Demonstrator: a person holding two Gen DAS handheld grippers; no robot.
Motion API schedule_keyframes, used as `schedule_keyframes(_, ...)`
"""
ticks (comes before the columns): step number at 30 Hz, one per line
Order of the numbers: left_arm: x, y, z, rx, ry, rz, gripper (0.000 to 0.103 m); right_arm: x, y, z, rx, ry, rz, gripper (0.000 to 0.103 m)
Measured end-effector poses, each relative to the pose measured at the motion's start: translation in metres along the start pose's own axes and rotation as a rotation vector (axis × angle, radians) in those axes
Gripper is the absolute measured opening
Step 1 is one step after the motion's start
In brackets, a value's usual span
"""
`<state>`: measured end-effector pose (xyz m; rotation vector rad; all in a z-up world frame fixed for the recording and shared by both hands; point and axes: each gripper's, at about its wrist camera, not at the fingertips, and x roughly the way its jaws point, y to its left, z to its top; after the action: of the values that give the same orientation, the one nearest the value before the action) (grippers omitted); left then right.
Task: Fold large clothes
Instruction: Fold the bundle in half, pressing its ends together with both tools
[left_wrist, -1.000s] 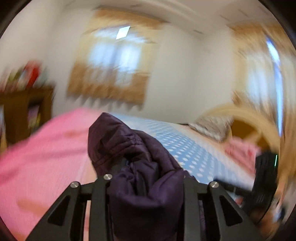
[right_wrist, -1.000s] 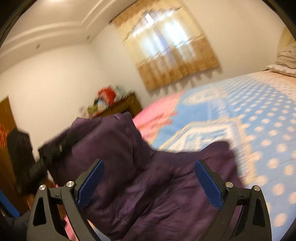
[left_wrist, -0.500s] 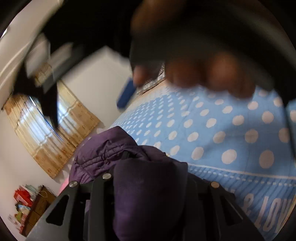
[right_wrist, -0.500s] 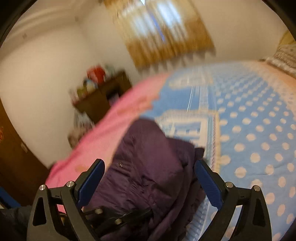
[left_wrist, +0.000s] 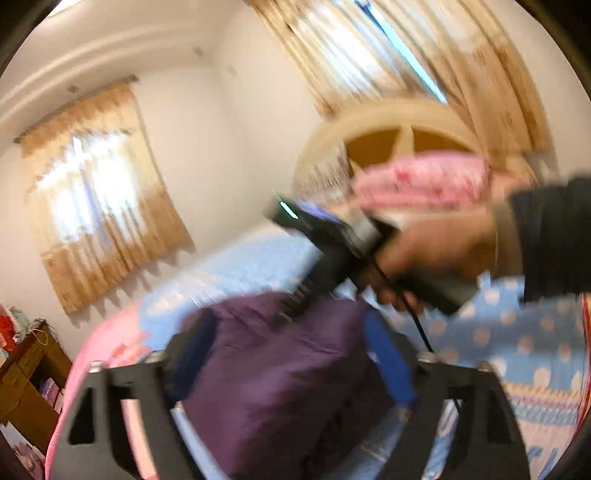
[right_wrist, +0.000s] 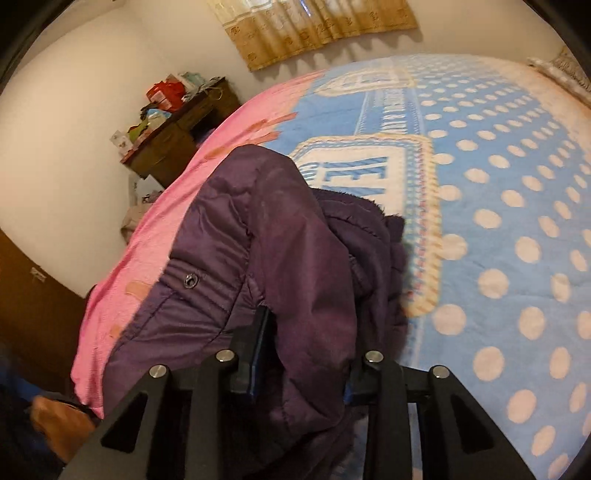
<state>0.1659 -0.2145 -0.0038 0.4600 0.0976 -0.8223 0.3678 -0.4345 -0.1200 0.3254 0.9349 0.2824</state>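
A purple padded jacket (right_wrist: 266, 236) lies bunched in a heap on the bed (right_wrist: 509, 206), straddling the seam where the pink cover meets the blue polka-dot blanket. From the right wrist view, the right tongs (right_wrist: 303, 362) are closed tight on a fold of that jacket: fabric spills over between the two fingers and hides most of the blue pads, with only a sliver of one pad (right_wrist: 258, 350) showing. How deep the grip goes is hidden under the cloth. One snap button (right_wrist: 190, 281) shows on the jacket's side; the rest of the garment's shape, sleeves or hood, is hard to sort out in the folds.

The left wrist view is smeared with blur. The left tongs (left_wrist: 291, 354) stand wide apart with nothing between them, and the jacket (left_wrist: 280, 373) lies beyond the gap. One blue pad (left_wrist: 388, 362) is plain; the other is just a dark smudge. The person's right hand (left_wrist: 428, 254) with the other tool's black body crosses the view above the jacket, its tip lost against the purple cloth.

A cluttered wooden cabinet (right_wrist: 177, 136) stands by the wall beside the bed, and a curved headboard (left_wrist: 399, 129) with pink bedding stacked before it is only roughly legible through the blur.
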Motion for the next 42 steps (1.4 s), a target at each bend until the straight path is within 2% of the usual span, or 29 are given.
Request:
schedule_keyframes(2,-0.002,0.021,0.011,-0.027,-0.032,0.072,0.098,-0.005,-0.005,-0.005,0.004,-0.008,-0.012,0.029)
schedule_keyframes(4,0.021,0.044,0.018,-0.053,-0.027,0.17,0.103,-0.007,-0.01,-0.011,0.007,-0.019,-0.049,0.029)
schedule_keyframes(5,0.041,0.053,0.018,-0.054,0.007,0.222,0.103,-0.008,-0.012,-0.013,0.011,-0.024,-0.052,0.029)
schedule_keyframes(7,0.073,0.059,0.003,-0.045,0.096,0.26,0.103,-0.009,-0.014,-0.017,0.026,-0.041,-0.048,0.029)
schedule_keyframes(8,0.108,0.059,-0.012,-0.019,0.203,0.282,0.103,-0.012,-0.013,-0.019,0.03,-0.054,-0.062,0.029)
schedule_keyframes(9,0.131,0.057,-0.027,-0.014,0.269,0.273,0.102,-0.017,-0.012,-0.019,0.04,-0.071,-0.089,0.029)
schedule_keyframes(10,0.136,0.058,-0.038,-0.054,0.294,0.228,0.102,-0.023,-0.011,-0.019,0.047,-0.089,-0.122,0.029)
schedule_keyframes(11,0.143,0.063,-0.046,-0.149,0.327,0.191,0.102,-0.036,-0.009,-0.018,0.067,-0.129,-0.142,0.029)
schedule_keyframes(12,0.144,0.063,-0.046,-0.18,0.33,0.197,0.102,-0.046,-0.006,-0.018,0.087,-0.163,-0.148,0.029)
schedule_keyframes(14,0.137,0.054,-0.043,-0.157,0.299,0.226,0.102,-0.079,0.01,-0.014,0.118,-0.286,-0.179,0.03)
schedule_keyframes(16,0.142,0.053,-0.041,-0.184,0.325,0.214,0.103,-0.097,0.03,-0.006,0.134,-0.372,-0.126,0.034)
schedule_keyframes(18,0.143,0.056,-0.042,-0.2,0.333,0.202,0.103,-0.102,0.05,0.003,0.156,-0.429,0.009,0.06)
schedule_keyframes(19,0.145,0.052,-0.042,-0.203,0.333,0.198,0.103,-0.097,0.055,0.006,0.164,-0.44,0.041,0.065)
schedule_keyframes(20,0.143,0.053,-0.046,-0.206,0.332,0.194,0.103,-0.088,0.059,0.009,0.168,-0.441,0.057,0.065)
schedule_keyframes(22,0.139,0.059,-0.052,-0.215,0.333,0.187,0.103,-0.061,0.052,0.011,0.203,-0.431,0.018,0.065)
schedule_keyframes(23,0.136,0.067,-0.057,-0.225,0.331,0.186,0.103,-0.041,0.04,0.006,0.261,-0.41,0.008,0.065)
schedule_keyframes(25,0.124,0.075,-0.057,-0.237,0.294,0.224,0.103,-0.012,0.026,-0.005,0.295,-0.349,-0.026,0.065)
schedule_keyframes(29,0.101,0.096,-0.056,-0.352,0.212,0.302,0.103,-0.006,0.012,-0.022,0.294,-0.379,-0.08,0.065)
schedule_keyframes(30,0.102,0.101,-0.053,-0.374,0.207,0.323,0.103,-0.007,0.011,-0.023,0.28,-0.38,-0.125,0.065)
schedule_keyframes(34,0.135,0.095,-0.044,-0.35,0.278,0.306,0.103,-0.003,0.01,-0.022,0.249,-0.378,-0.252,0.065)
schedule_keyframes(37,0.172,0.083,-0.06,-0.328,0.422,0.302,0.103,0.006,0.006,-0.025,0.239,-0.347,-0.296,0.065)
schedule_keyframes(38,0.181,0.077,-0.066,-0.293,0.465,0.314,0.103,0.012,0.003,-0.026,0.237,-0.325,-0.305,0.065)
schedule_keyframes(39,0.183,0.075,-0.068,-0.286,0.469,0.314,0.103,0.02,-0.004,-0.029,0.248,-0.311,-0.297,0.065)
schedule_keyframes(42,0.189,0.08,-0.075,-0.355,0.503,0.264,0.103,0.029,-0.017,-0.031,0.272,-0.306,-0.28,0.066)
